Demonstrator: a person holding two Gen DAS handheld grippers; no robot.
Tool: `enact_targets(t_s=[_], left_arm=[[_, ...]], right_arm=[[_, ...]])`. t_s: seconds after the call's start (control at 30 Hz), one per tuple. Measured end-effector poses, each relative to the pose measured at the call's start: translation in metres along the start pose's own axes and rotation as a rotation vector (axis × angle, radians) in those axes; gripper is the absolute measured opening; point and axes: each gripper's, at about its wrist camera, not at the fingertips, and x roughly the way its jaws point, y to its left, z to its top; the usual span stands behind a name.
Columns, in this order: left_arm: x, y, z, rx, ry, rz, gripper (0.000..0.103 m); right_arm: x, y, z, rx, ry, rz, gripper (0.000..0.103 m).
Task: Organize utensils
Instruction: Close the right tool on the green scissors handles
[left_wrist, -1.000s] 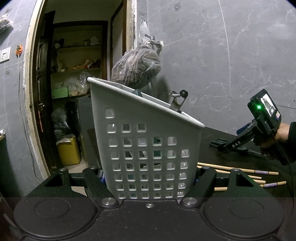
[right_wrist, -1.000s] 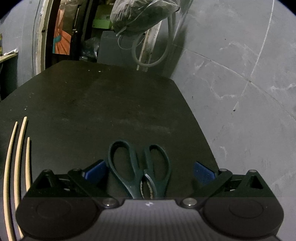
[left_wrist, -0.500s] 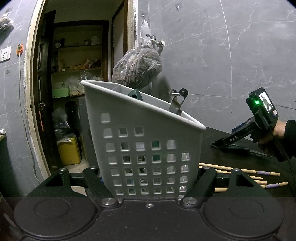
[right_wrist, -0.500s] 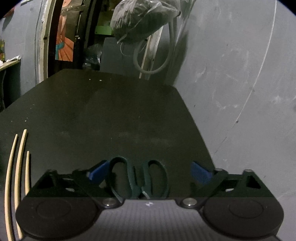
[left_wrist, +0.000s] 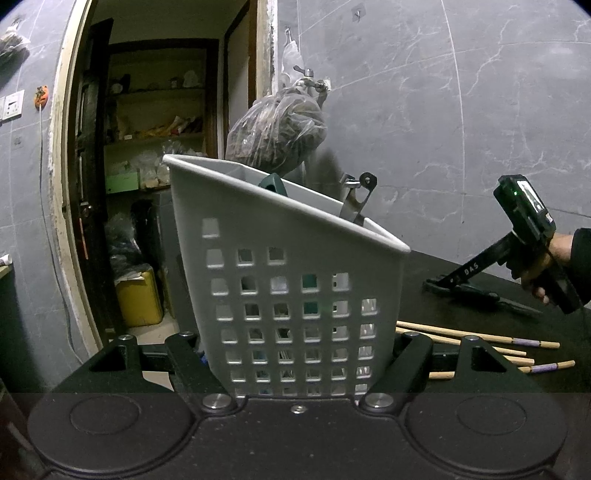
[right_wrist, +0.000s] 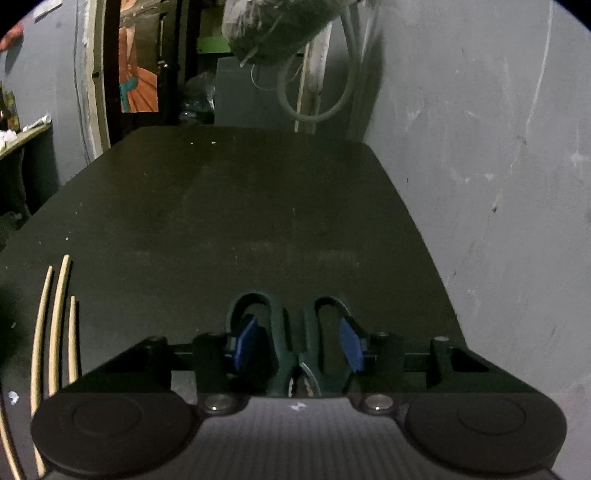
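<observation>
Both scissors (right_wrist: 291, 332) blades hide under the closing right gripper (right_wrist: 295, 341); left gripper (left_wrist: 299, 365) clamps the basket (left_wrist: 288, 280)

A home utility or kitchen corner is suggested. Grey marble-look wall tiles (left_wrist: 461, 110) are seen behind a matte black tabletop (right_wrist: 258, 206). To the left of the tabletop an open doorway (left_wrist: 147, 110) is seen, behind which pantry shelves stacked with packets (left_wrist: 155, 129) are lined up. Above the tabletop's far end, a metal wall tap (left_wrist: 310, 83) is hung with a filled clear plastic bag (left_wrist: 277, 136).
</observation>
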Motion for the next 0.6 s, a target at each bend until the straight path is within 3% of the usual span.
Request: enact_targets(t_s=[0.13, 0.3, 0.4, 0.43, 0.6], left_arm=[[-0.001, 0.001, 0.000, -0.001, 0.001, 0.001, 0.078], [-0.001, 0.001, 0.000, -0.001, 0.004, 0.003, 0.078], [-0.001, 0.001, 0.000, -0.001, 0.003, 0.003, 0.078], [-0.001, 0.001, 0.000, -0.001, 0.003, 0.003, 0.078], [-0.003, 0.001, -0.001, -0.001, -0.003, -0.002, 0.077]], right_arm=[[0.005, -0.014, 0.005, 0.090, 0.035, 0.072, 0.060], [0.010, -0.021, 0.010, 0.093, 0.029, 0.098, 0.064], [0.012, -0.017, 0.011, 0.078, 0.019, 0.086, 0.051], [0.011, -0.017, 0.012, 0.082, 0.016, 0.082, 0.033], [0.011, -0.012, 0.013, 0.097, 0.029, 0.061, 0.033]])
